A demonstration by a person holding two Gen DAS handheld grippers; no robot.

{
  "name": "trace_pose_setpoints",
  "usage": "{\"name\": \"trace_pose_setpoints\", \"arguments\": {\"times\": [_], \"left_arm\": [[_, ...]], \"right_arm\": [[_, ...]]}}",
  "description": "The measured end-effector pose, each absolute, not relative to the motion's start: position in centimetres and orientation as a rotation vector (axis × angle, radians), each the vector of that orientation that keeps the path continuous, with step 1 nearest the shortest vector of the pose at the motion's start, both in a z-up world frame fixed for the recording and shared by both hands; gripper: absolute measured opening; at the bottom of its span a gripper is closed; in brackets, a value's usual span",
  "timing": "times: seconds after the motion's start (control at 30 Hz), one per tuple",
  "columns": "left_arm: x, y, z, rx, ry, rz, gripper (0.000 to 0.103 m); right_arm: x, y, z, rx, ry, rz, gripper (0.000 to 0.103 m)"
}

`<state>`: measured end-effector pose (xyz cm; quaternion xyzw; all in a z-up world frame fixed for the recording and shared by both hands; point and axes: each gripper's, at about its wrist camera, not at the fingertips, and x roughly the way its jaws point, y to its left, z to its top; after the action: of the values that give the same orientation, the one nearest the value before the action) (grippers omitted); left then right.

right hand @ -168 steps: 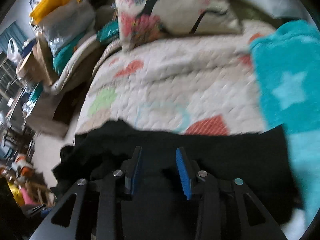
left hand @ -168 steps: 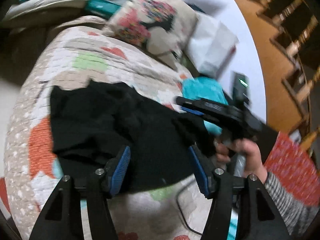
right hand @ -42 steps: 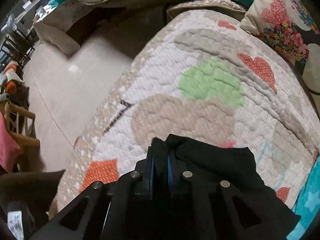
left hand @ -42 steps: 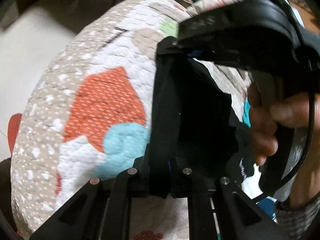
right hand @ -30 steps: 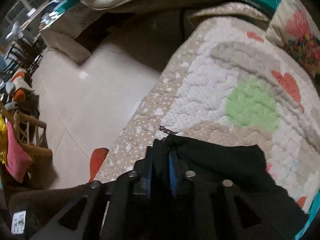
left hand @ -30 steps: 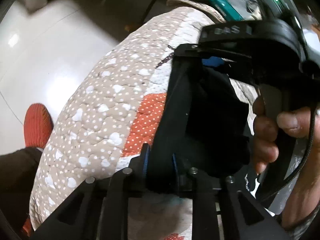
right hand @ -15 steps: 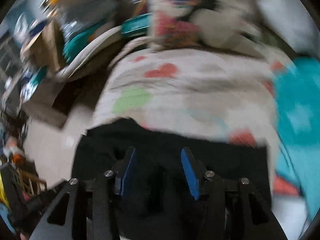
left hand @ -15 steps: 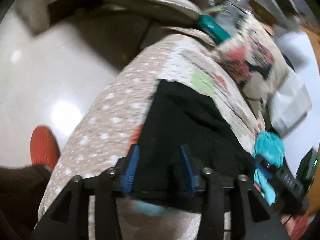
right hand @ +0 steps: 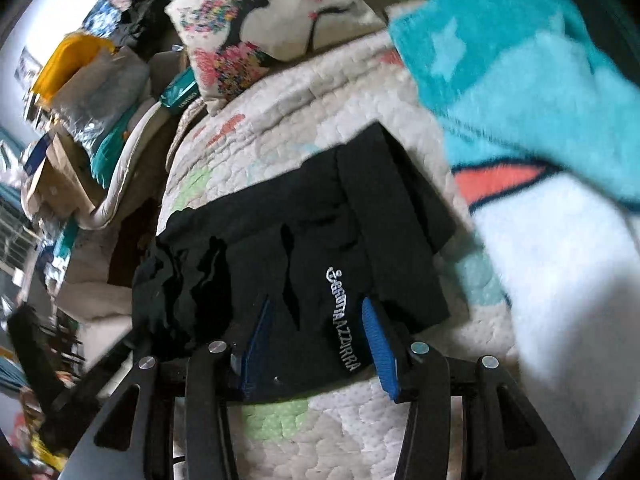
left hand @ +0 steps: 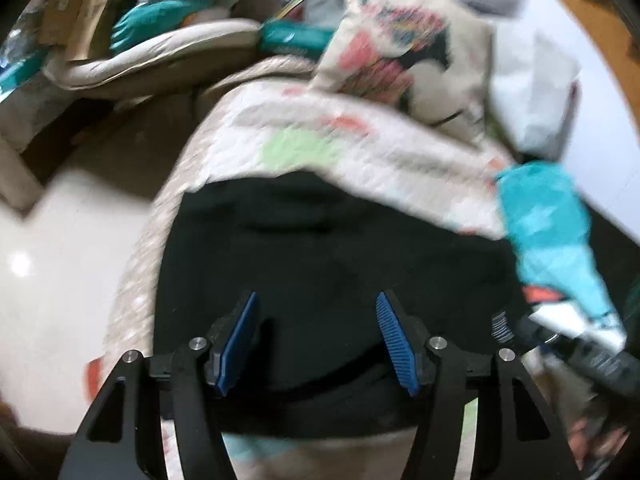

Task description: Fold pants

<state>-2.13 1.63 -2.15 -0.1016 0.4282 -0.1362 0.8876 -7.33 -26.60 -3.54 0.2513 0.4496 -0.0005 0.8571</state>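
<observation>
Lying: black pants (right hand: 320, 240) folded into a flat block on the quilt (right hand: 280, 128), mid-frame in the right wrist view, white lettering on the near panel
Pants, left view: dark mass (left hand: 320, 260) filling the centre and lower half of the frame, its far edge crossing the quilt (left hand: 320, 136); the view is blurred
Left gripper (left hand: 316, 340): low centre of its frame, jaws opening, blue pads (left hand: 240, 340) apart over the pants with nothing pinched; whether the tips touch the cloth cannot be told
Right gripper (right hand: 316, 344): low centre of its frame, jaws standing part-way apart, blue pads (right hand: 378, 348) either side of the lettered panel, not pressing it
Pants edge: the near hem sits just above the right gripper's base, with quilt showing below it
Left end of pants: rumpled and bunched, mid-left of the right view
Blanket (right hand: 520, 80): teal with pale stars, upper right of the right view, lying beside the pants, seemingly just apart
Pillow (right hand: 272, 28): floral print, upper centre of the right view, beyond the pants; in the left view (left hand: 400, 48) it sits upper right
Floor (left hand: 60, 260): pale and glossy, left of the left view
Clutter (right hand: 80, 80): bags and boxes, upper left of the right view
</observation>
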Motion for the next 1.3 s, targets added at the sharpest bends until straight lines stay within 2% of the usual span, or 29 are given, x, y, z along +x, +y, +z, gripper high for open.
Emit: {"name": "trace_pose_setpoints", "arguments": {"times": [0.2, 0.27, 0.47, 0.57, 0.8, 1.13, 1.2, 1.23, 1.27, 1.3], "left_arm": [[-1.3, -4.2, -4.2, -0.158, 1.021, -0.501, 0.06], [-2.3, -5.0, -3.7, -0.099, 0.984, -0.486, 0.06], [-3.2, -2.3, -0.6, -0.228, 0.935, -0.543, 0.061], [-1.0, -3.6, 0.3, -0.189, 0.952, -0.532, 0.061], [4.9, -13.7, 0.1, 0.021, 1.006, -0.608, 0.061], [9.3, -25.9, -5.5, 0.215, 1.192, -0.781, 0.061], [9.0, -26.6, -5.8, 0.285, 1.179, -0.791, 0.04], [8.9, -26.5, -5.7, 0.297, 1.171, -0.789, 0.034], [8.9, -26.0, -5.5, 0.29, 1.167, -0.796, 0.027], [9.0, -25.4, -5.1, 0.264, 1.166, -0.809, 0.018]], "right_arm": [[-9.6, -28.0, -4.7, 0.577, 0.96, -0.063, 0.051], [-10.6, -28.3, -5.3, 0.608, 0.975, -0.087, 0.051], [-11.5, -28.6, -6.8, 0.693, 0.987, -0.105, 0.051], [-10.9, -28.6, -6.8, 0.675, 0.948, -0.13, 0.051], [-9.0, -28.9, -7.5, 0.678, 0.888, -0.128, 0.051], [-7.5, -30.2, -8.2, 0.693, 0.825, -0.115, 0.051], [-7.0, -30.2, -8.0, 0.679, 0.845, -0.098, 0.051], [-6.7, -30.3, -7.9, 0.67, 0.856, -0.087, 0.049], [-6.4, -30.2, -7.7, 0.655, 0.866, -0.074, 0.037], [-6.2, -30.2, -7.6, 0.647, 0.872, -0.061, 0.032]]}}
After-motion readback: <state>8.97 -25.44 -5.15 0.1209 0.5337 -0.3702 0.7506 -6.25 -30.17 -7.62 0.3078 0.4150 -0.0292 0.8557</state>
